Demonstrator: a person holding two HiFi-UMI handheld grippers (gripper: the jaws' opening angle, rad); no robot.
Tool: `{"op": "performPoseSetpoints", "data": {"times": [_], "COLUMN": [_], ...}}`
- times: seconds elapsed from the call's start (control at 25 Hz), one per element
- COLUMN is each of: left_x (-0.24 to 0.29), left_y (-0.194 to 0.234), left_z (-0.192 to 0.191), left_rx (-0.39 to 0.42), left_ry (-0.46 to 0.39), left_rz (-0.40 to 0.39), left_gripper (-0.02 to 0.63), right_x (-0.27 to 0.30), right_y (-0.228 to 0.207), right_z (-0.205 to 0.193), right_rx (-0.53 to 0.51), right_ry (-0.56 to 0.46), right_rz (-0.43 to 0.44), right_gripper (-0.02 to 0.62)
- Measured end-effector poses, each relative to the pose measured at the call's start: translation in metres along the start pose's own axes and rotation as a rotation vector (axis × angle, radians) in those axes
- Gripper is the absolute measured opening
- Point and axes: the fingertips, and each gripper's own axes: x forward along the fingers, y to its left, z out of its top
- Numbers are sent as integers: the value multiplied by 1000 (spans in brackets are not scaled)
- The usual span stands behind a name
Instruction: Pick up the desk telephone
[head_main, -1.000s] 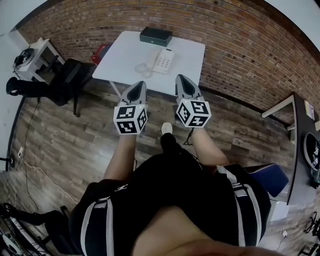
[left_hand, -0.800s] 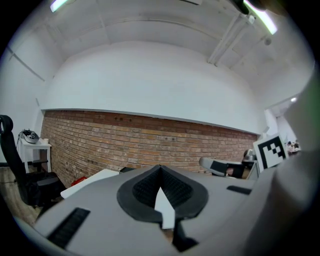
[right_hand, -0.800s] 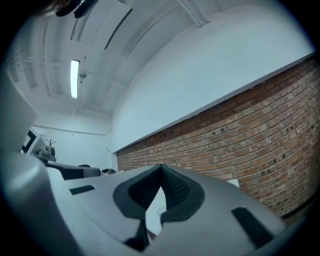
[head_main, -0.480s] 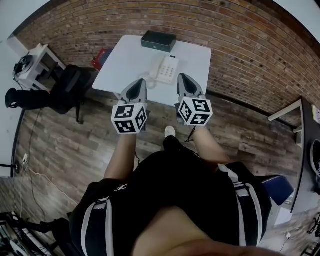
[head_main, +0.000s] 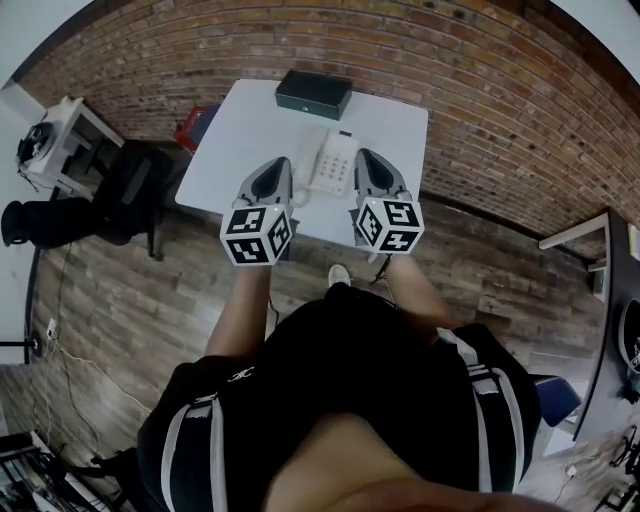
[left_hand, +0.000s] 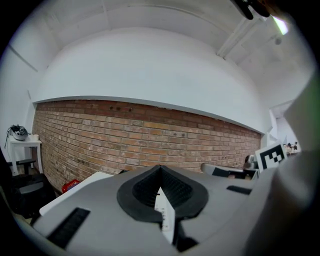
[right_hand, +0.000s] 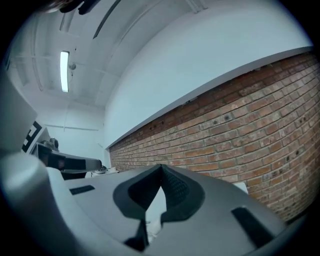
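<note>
A white desk telephone (head_main: 334, 160) with its handset on the left side lies in the middle of a white table (head_main: 240, 130). My left gripper (head_main: 281, 164) is over the table's near edge, just left of the telephone, and it is shut with nothing in it. On the telephone's right my right gripper (head_main: 363, 156) is also shut and empty. Both point level at the brick wall. In the left gripper view my left gripper (left_hand: 160, 168) shows its jaws meeting at the tip. The right gripper (right_hand: 161, 167) looks the same in its own view.
A black box (head_main: 314, 93) lies at the table's far edge against the brick wall (head_main: 480, 110). A black chair with bags (head_main: 125, 185) and a white shelf (head_main: 55, 135) stand to the left. A red object (head_main: 196, 126) sits by the table's left side. A dark desk (head_main: 612, 270) is at right.
Both grippers have moved forward from over the wooden floor to the table's near edge, and now flank the telephone. The table has come closer in the head view.
</note>
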Motion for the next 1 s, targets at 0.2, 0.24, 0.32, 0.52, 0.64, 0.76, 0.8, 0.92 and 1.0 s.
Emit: {"op": "performPoseSetpoints", "data": {"times": [0.2, 0.24, 0.32, 0.52, 0.64, 0.76, 0.8, 0.92, 1.0], "left_x": [53, 64, 86, 139, 160, 174, 178, 189, 197], "left_y": [14, 17, 23, 35, 41, 51, 54, 58, 62], "left_z": [13, 13, 12, 8, 6, -5, -10, -26, -38], "left_rx": [45, 45, 39, 23, 11, 6, 5, 1, -2], "left_ry": [14, 18, 31, 71, 79, 114, 129, 176, 212], "left_rz": [-1, -3, -5, -16, -23, -24, -26, -48, -77], "left_gripper": [0, 0, 0, 0, 0, 0, 0, 0, 0], "right_x": [46, 54, 70, 109, 123, 133, 135, 137, 140], "right_y": [-25, -31, -45, -74, -86, -93, -95, -103, -106], "right_z": [2, 1, -1, -7, -14, -20, -23, -35, -43], "right_rx": [-4, -4, -2, 8, 10, 24, 30, 43, 47], "right_ry": [23, 27, 36, 72, 103, 124, 131, 159, 173], "right_rz": [0, -3, -7, -6, -5, -6, -8, -32, -52], "right_gripper": [-2, -2, -2, -2, -2, -2, -2, -2, -2]}}
